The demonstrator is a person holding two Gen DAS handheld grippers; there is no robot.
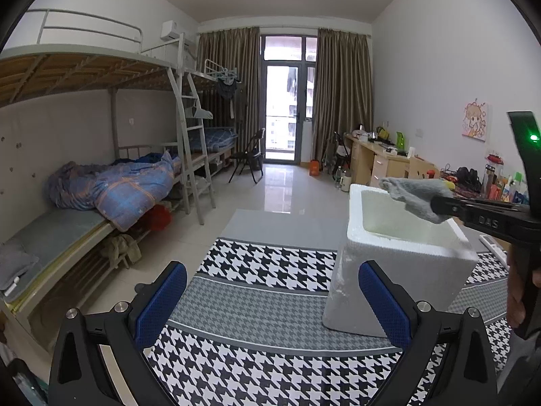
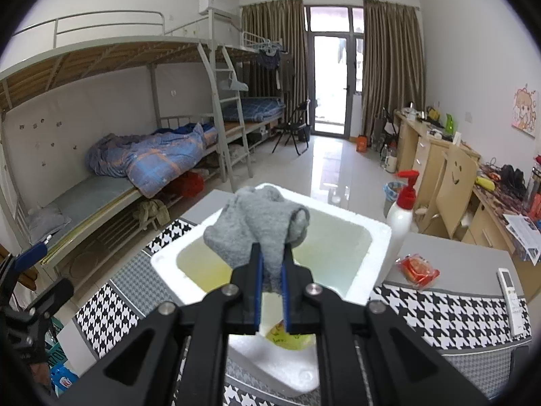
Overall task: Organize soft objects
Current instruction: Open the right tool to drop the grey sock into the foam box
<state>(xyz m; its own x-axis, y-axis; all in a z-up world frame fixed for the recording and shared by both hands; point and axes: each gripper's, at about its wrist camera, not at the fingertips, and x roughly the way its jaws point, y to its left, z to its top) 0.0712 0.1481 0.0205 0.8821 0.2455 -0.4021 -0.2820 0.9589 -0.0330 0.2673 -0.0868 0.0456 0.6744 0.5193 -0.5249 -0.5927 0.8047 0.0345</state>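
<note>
the right tool [image 2: 270, 264] is clamped on a grey sock [image 2: 260, 223], its blue pads pressed together on the lower bunch of the cloth, and the sock hangs over the open mouth of a white foam box [image 2: 375, 237] that stands on the bench [image 2: 466, 308] with its houndstooth cloth. the right wrist view looks straight down into the box: its inner walls are tinged yellow and a small yellowish thing lies at the bottom, too hidden by the tool to name. that view alone also shows a white pump bottle with a red top [image 2: 404, 206] just beside the box, a red packet [image 2: 417, 269] and a white remote [image 2: 509, 286] on the bench.

the left wrist view shows the scene from the side: the sock [image 1: 412, 196] sticks out level from the right tool [image 1: 443, 204] above the box rim [image 1: 405, 240]. the left tool [image 1: 270, 301] has its blue pads [image 1: 170, 287] wide apart with nothing between them, over the bench short of the box.
</note>
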